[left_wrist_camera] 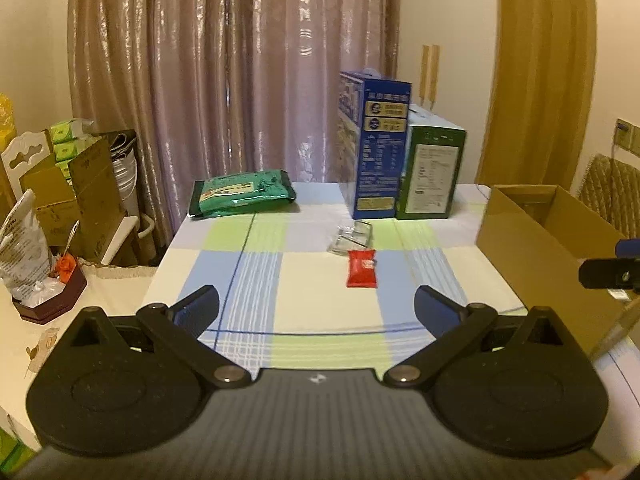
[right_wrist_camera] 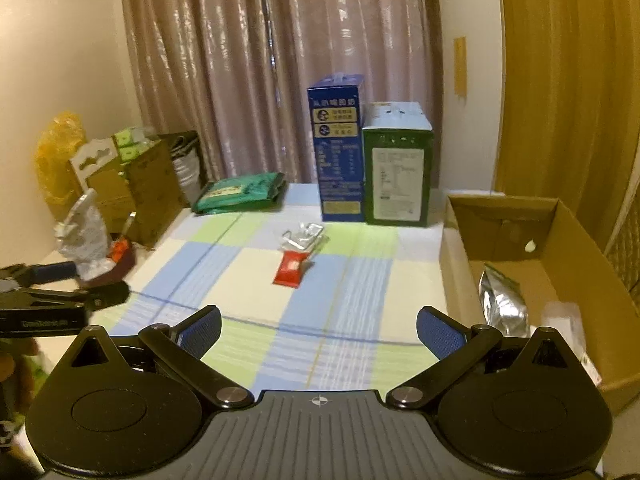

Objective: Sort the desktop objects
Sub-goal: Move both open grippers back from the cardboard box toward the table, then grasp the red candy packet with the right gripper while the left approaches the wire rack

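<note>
My left gripper [left_wrist_camera: 316, 308] and right gripper [right_wrist_camera: 319, 330] both gape empty over the checked tablecloth [right_wrist_camera: 256, 344]. The cardboard box [right_wrist_camera: 576, 240] already holds a silver pouch [right_wrist_camera: 502, 304]; left of it, the red sachet [right_wrist_camera: 291, 273] and clear wrapper [right_wrist_camera: 302, 237] remain unsorted.

Both looking forward along tool fingers, low over the near edge of the table [left_wrist_camera: 320, 280], facing the curtain behind the blue carton [left_wrist_camera: 376, 148]. Left view set left of the blue carton [right_wrist_camera: 340, 152], right view nearer the cardboard box [right_wrist_camera: 560, 248]. Shared: the carton, the checked cloth.
</note>
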Demonstrator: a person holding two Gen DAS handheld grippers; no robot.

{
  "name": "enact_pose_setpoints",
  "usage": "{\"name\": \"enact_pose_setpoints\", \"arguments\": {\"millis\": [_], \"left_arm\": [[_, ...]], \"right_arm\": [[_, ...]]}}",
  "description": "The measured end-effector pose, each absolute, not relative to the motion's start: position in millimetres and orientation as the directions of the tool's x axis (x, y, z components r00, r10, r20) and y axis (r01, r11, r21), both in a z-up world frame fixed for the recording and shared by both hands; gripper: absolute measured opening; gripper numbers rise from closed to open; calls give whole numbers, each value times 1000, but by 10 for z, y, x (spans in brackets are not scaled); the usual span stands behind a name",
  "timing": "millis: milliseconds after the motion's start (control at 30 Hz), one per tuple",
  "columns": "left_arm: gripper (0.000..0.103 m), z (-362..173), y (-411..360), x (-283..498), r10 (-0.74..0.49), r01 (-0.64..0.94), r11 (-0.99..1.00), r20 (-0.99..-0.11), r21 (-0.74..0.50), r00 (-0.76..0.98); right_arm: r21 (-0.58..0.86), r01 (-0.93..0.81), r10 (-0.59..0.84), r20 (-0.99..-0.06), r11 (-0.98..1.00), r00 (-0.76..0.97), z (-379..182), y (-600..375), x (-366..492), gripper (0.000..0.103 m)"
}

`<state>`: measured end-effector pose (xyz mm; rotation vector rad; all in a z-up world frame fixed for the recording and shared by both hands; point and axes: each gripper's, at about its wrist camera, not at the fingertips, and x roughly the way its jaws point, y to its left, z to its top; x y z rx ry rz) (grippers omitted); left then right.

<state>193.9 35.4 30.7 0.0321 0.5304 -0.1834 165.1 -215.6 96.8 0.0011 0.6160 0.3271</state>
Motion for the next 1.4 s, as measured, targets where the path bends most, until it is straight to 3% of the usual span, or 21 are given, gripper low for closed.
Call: {"name": "enact_pose_setpoints", "arguments": {"millis": [333, 633, 900, 1067, 1233, 1400], "left_arm": [[102, -179, 542, 2839, -167, 127, 986, -601, -109, 781], [102, -459, 510, 3542, -128, 117, 991, -616, -58, 777], [102, -708, 600, 3958, -120, 122, 992, -607, -37, 785], [102, -856, 652, 4044, -105, 107, 994, -637, -36, 764], [102, -912, 660, 4071, -118, 110, 992, -648, -53, 752], [102, -934, 667, 4069, -133, 107, 991, -647, -79, 751]], "right_arm": [[141, -268, 298, -602, 953, 741, 353, -1831, 2537, 101], [186, -291, 343, -610, 938, 715, -288, -1524, 3268, 99], [198, -295, 353, -597, 935, 721, -663, -1258, 3633, 79], [159, -300, 333, -599, 941, 728, -821, -1061, 3808, 66], [93, -302, 296, -598, 949, 745, -912, -868, 3955, 62], [34, -306, 263, -607, 952, 750, -953, -757, 4034, 46]]}}
